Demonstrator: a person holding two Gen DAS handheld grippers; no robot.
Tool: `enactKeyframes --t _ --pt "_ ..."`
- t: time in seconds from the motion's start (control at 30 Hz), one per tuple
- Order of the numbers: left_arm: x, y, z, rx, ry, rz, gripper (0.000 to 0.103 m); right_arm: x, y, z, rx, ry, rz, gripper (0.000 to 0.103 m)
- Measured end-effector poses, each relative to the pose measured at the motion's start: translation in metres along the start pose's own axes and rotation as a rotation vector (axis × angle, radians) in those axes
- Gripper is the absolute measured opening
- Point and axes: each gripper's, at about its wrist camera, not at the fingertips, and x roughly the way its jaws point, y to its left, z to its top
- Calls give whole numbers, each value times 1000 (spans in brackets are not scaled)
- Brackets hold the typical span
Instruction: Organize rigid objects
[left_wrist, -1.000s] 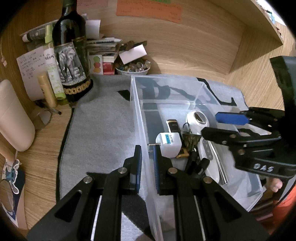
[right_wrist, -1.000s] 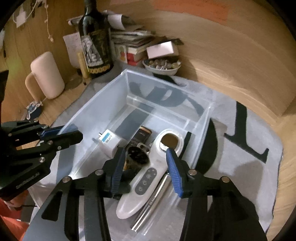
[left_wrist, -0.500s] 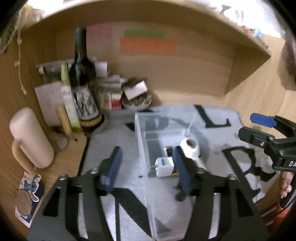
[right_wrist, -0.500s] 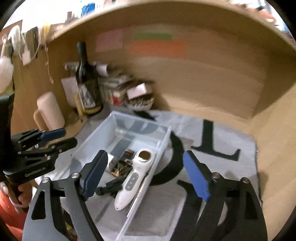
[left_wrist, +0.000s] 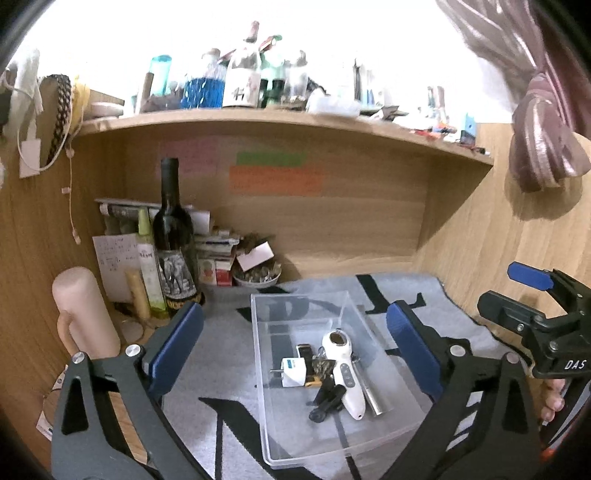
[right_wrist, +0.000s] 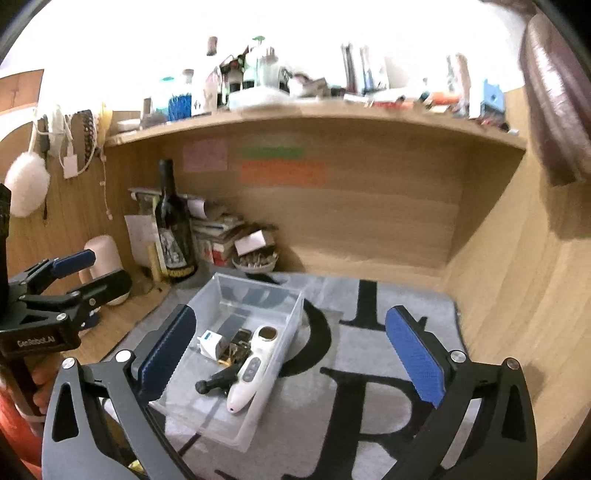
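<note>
A clear plastic bin (left_wrist: 376, 439) (right_wrist: 291, 328) stands on a grey mat with black letters. In it lie a white handheld device (left_wrist: 345, 373) (right_wrist: 253, 363), a white plug adapter (left_wrist: 293, 371) (right_wrist: 208, 341), a black clip-like part (left_wrist: 327, 400) (right_wrist: 218, 380), a metal rod (left_wrist: 375, 398) and a small dark-and-gold item (right_wrist: 234, 349). My left gripper (left_wrist: 295, 350) is open and empty, held back above the bin. My right gripper (right_wrist: 291, 350) is open and empty, above the bin's right side.
A dark wine bottle (left_wrist: 173, 240) (right_wrist: 171, 225), a pink cylinder (left_wrist: 83, 310), stacked boxes and a bowl of small items (left_wrist: 258, 275) crowd the back left corner. A wooden shelf (left_wrist: 280, 118) full of bottles overhangs. Wooden walls close the back and right.
Both grippers have pulled back and up from the bin and opened wide. The left jaws were nearly shut at the bin wall a second ago. The bin's contents have stayed put.
</note>
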Motion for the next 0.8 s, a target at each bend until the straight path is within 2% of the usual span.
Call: enactKeyframes --t 0.47,0.8 --pt "-33 -23 -4 80 -108 -3 103 -32 5 -7 28 -72 -13 103" --pt "-35 -24 -4 79 -112 -16 103 -38 10 -9 20 -88 -13 103"
